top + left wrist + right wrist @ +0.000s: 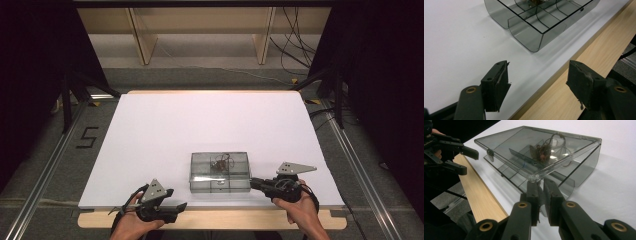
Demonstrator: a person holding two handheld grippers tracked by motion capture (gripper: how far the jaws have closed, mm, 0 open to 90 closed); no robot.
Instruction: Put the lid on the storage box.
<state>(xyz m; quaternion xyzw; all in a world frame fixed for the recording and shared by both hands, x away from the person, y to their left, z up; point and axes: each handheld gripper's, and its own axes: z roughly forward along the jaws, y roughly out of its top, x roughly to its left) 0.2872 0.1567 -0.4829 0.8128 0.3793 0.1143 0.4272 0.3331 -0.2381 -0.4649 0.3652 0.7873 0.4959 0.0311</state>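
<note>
A smoky clear plastic box (220, 172) with inner dividers sits near the table's front edge. Its lid (524, 147) is tilted up at the front, hinged along the far side. My right gripper (541, 182) is shut on the lid's front right corner, at the box's right end (254, 183). A brownish tangle with wire loops (541, 151) lies in a middle compartment. My left gripper (537, 72) is open with nothing between its fingers, over the table's front edge, left of the box (175, 206). It shows again across the box (461, 152).
The white table top (200, 125) stretches beyond the box. A bare wooden strip (579, 82) runs along its front edge. Metal floor rails (45, 170) flank the table. Wooden shelving (200, 30) and cables stand at the back.
</note>
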